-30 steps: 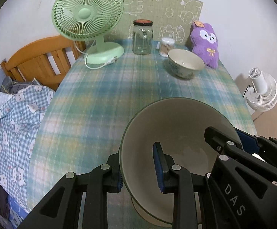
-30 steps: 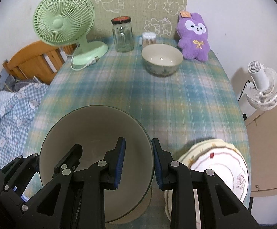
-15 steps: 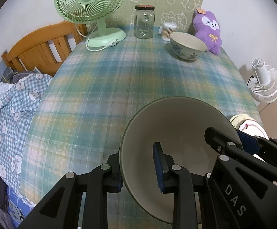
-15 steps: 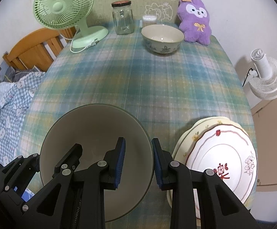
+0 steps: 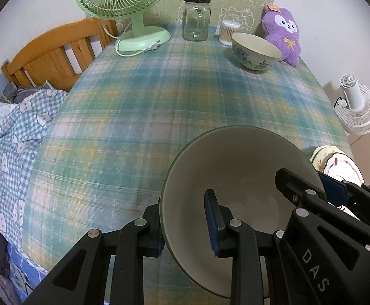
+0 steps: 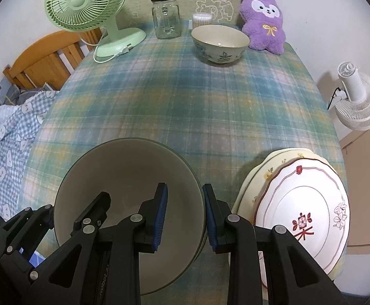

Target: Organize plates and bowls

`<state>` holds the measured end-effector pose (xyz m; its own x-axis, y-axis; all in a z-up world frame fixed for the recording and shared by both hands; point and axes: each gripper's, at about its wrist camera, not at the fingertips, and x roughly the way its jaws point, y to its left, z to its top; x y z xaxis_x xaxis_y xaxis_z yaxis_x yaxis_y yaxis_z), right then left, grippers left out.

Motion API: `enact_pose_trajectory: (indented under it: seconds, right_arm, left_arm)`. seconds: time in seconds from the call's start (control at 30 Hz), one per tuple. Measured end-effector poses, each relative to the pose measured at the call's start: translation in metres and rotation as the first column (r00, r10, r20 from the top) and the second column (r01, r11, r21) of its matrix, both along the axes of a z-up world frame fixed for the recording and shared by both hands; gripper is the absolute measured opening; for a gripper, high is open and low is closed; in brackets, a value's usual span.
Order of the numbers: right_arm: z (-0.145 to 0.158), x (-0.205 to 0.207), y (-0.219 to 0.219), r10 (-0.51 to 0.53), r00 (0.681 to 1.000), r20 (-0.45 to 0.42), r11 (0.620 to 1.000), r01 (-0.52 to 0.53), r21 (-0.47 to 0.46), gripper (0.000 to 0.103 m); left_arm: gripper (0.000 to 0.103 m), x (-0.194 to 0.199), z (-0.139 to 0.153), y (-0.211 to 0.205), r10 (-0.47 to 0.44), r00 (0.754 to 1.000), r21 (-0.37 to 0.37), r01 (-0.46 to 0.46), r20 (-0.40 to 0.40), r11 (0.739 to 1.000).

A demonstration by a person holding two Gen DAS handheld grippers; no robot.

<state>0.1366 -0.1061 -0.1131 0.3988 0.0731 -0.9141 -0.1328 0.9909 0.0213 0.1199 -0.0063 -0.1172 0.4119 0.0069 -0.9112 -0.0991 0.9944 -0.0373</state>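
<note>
A large grey-green bowl [image 5: 238,167] is held between both grippers above the near part of the plaid table. My left gripper [image 5: 186,225] is shut on its left rim. My right gripper [image 6: 185,217] is shut on its right rim; the bowl also shows in the right wrist view [image 6: 126,178]. A smaller floral bowl [image 6: 220,43] stands at the far side, also in the left wrist view [image 5: 255,50]. A stack of plates [image 6: 297,211] lies at the near right edge, partly seen in the left wrist view [image 5: 337,162].
At the far edge stand a green fan [image 6: 88,7], a glass jar [image 6: 166,16], a cotton-swab tub [image 6: 202,20] and a purple plush toy [image 6: 264,17]. A bed with a wooden headboard [image 5: 52,53] lies left. A white floor fan [image 6: 358,101] stands right.
Both grippers have risen with the bowl, lifting it off the table. The far objects now appear lower and nearer in both views, and more of the plate stack shows.
</note>
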Motion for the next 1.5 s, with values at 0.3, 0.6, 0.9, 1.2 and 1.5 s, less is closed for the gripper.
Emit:
enact_pose_trajectory:
  seconds: [0.3, 0.6, 0.9, 1.2, 1.5]
  right_arm:
    - [-0.007, 0.005, -0.004, -0.018, 1.0, -0.017, 1.0, 0.018, -0.005, 0.031]
    - [0.015, 0.006, -0.011, 0.002, 1.0, 0.002, 0.997, -0.003, 0.072, 0.07]
    - [0.071, 0.021, -0.015, -0.022, 0.996, 0.089, 0.994, 0.012, 0.111, 0.071]
    - [0.113, 0.06, -0.017, -0.103, 0.979, 0.178, 0.992, 0.087, 0.093, 0.071]
    - [0.119, 0.123, -0.036, -0.139, 0.962, 0.236, 0.99, 0.126, 0.067, 0.071]
  left_arm:
    - [0.025, 0.002, -0.006, -0.003, -0.001, 1.0, 0.016, 0.001, 0.007, 1.0]
    - [0.064, 0.003, 0.015, -0.003, -0.017, 0.999, -0.01, 0.018, 0.034, 1.0]
    - [0.07, 0.021, 0.067, 0.0, -0.021, 0.993, 0.002, 0.021, 0.118, 1.0]
    - [0.071, 0.069, 0.103, -0.006, -0.11, 0.974, 0.027, 0.107, 0.197, 0.994]
    - [0.071, 0.136, 0.106, -0.03, -0.169, 0.957, 0.022, 0.169, 0.236, 0.985]
